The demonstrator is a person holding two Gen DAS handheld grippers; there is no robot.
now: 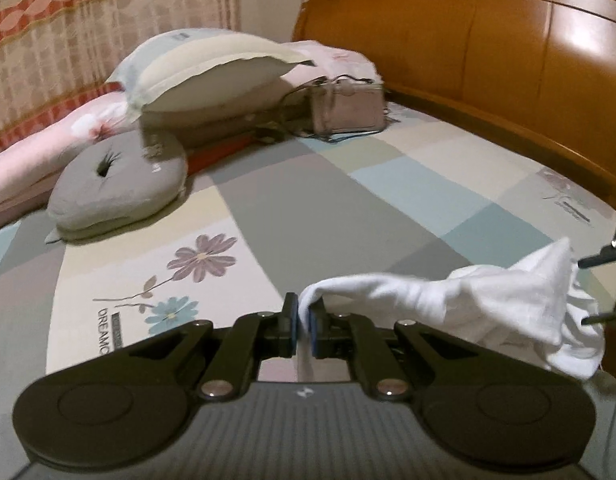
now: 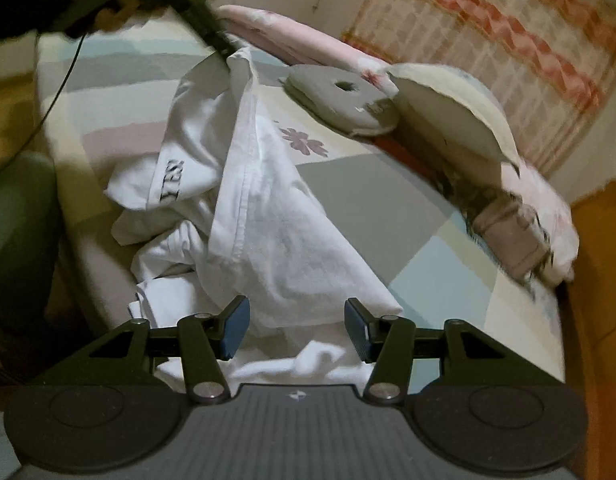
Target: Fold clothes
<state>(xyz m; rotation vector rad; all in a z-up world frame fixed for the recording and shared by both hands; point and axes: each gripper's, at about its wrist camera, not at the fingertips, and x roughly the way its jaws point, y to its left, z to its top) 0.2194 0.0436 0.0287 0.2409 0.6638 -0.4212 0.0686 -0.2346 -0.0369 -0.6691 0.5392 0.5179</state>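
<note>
One white cotton garment [image 2: 267, 216] is in play, rumpled on the patchwork-print bed [image 1: 348, 208] near its edge, with one part drawn up off the heap. The left hand-held gripper [image 1: 303, 324] has its blue pads pinched together on a fold of that cloth, lifting it so a hemmed edge runs taut down toward the pile. The right hand-held gripper [image 2: 295, 328] hovers low over the near end of the garment, jaws standing wide apart with nothing between them. Black lettering shows on a bunched sleeve or panel. To do this well, the free gripper probably wants a matching corner or hem, not a mid-panel bunch, so the cloth can be spread flat and square. The grey round cushion [image 1: 115, 192] and the pillows [image 1: 211, 76] sit well clear, leaving room to lay it out.
</note>
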